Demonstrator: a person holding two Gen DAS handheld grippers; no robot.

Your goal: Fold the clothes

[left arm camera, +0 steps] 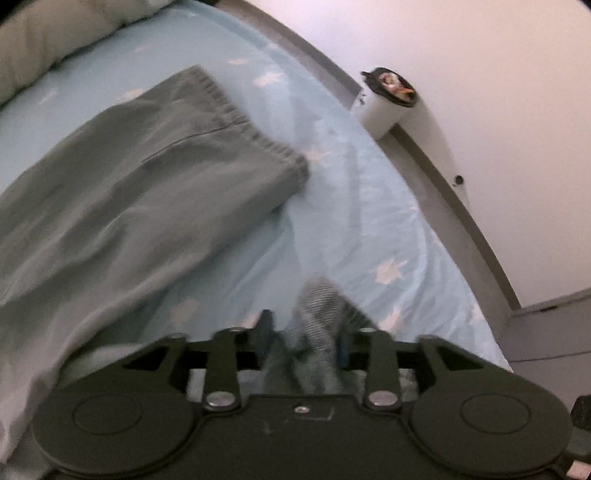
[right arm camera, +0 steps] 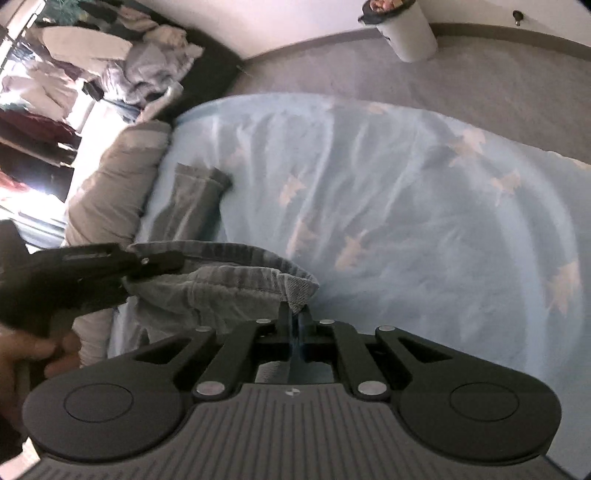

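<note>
Grey-green trousers (left arm camera: 122, 206) lie across the light blue bed sheet (left arm camera: 332, 206), their far elastic hem (left arm camera: 251, 122) spread flat. My left gripper (left arm camera: 304, 328) is shut on the ribbed waistband (left arm camera: 321, 295) of the trousers. In the right wrist view my right gripper (right arm camera: 295, 317) is shut on the waistband corner (right arm camera: 299, 290), held a little above the sheet (right arm camera: 406, 221). The left gripper (right arm camera: 110, 266) shows there at the left, holding the same waistband edge. The far trouser leg (right arm camera: 192, 206) lies flat beyond.
A grey pillow (right arm camera: 114, 192) lies at the bed's head. A pile of clothes (right arm camera: 140, 55) sits on a dark couch beyond. A white bin (right arm camera: 406, 29) stands on the grey floor by the wall; it also shows in the left wrist view (left arm camera: 384, 103).
</note>
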